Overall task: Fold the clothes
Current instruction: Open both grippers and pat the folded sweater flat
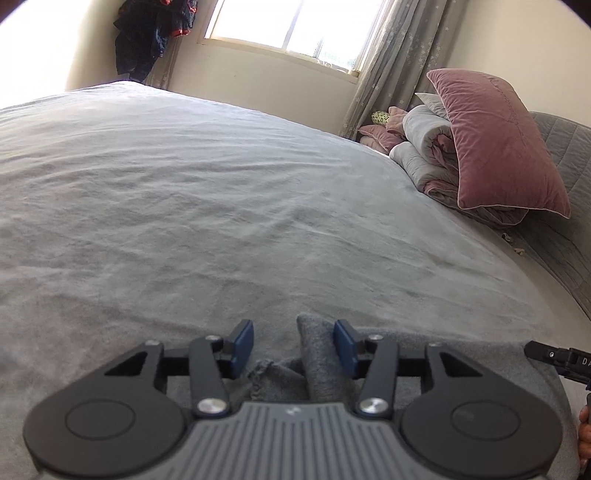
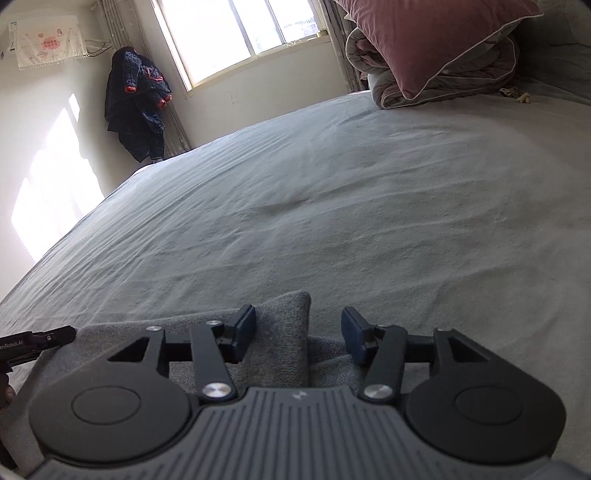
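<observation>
I have two tongs out, one in each hand, and one piece of clothing under them: a grey knitted garment [image 1: 317, 354] lying at the near edge of the bed [image 1: 207, 206]. My left tongs [image 1: 293, 345] stand with their blue pads apart, a raised fold of the knit between them and close against the right-hand pad, though I cannot tell whether it is touching. My right tongs [image 2: 298, 334] are spread as well, set over a pointed corner of the same garment [image 2: 284, 325], which lies nearer the left-hand pad; nothing is pinched in either pair. Each camera catches the black tip of the other tongs at its edge, resting over the knit. The bed is covered by one pale grey sheet, rippled with shallow creases. At the far end by the headboard I count one large pink pillow [image 1: 495, 144] leaning on one rolled grey quilt [image 1: 424, 155], with a second, smaller pink pillow [image 1: 376, 134] behind it. The room has one bright window [image 2: 236, 33] with a grey curtain [image 1: 391, 55] beside it, cream walls, one dark jacket with red trim [image 2: 135, 107] hanging in the corner, and one white cloth with a pink print [image 2: 48, 44] high on the wall.
</observation>
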`<action>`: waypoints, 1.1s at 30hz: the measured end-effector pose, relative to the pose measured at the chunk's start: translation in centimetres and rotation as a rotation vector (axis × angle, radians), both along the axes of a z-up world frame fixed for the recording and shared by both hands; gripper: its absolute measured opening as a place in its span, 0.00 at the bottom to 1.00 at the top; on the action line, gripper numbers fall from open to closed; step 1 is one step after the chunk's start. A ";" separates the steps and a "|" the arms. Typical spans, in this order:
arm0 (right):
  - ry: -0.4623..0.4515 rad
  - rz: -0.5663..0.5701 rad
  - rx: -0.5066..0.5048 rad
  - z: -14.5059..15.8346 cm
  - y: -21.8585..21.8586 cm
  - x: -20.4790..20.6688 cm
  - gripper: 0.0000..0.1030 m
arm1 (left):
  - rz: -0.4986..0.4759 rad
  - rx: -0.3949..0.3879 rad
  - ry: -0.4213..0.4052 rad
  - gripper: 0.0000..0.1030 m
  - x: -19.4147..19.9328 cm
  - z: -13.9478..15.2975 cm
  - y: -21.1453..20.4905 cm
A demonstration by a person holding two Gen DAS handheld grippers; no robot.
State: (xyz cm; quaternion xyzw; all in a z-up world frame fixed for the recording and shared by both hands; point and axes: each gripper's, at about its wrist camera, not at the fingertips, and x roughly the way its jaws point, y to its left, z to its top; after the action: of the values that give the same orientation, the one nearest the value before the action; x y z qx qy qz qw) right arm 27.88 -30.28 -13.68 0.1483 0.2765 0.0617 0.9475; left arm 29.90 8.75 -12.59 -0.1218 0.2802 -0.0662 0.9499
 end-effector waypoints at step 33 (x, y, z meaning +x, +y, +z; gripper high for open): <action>0.053 0.269 -0.281 -0.7 9.0 0.0 1.00 | -0.204 0.202 0.011 1.00 -1.7 -0.5 -7.3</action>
State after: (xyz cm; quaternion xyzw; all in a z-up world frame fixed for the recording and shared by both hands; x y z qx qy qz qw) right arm 27.91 -21.26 -14.36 -0.0219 0.3245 0.1445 0.9345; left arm 28.19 1.46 -13.10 0.0030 0.3017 -0.1333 0.9440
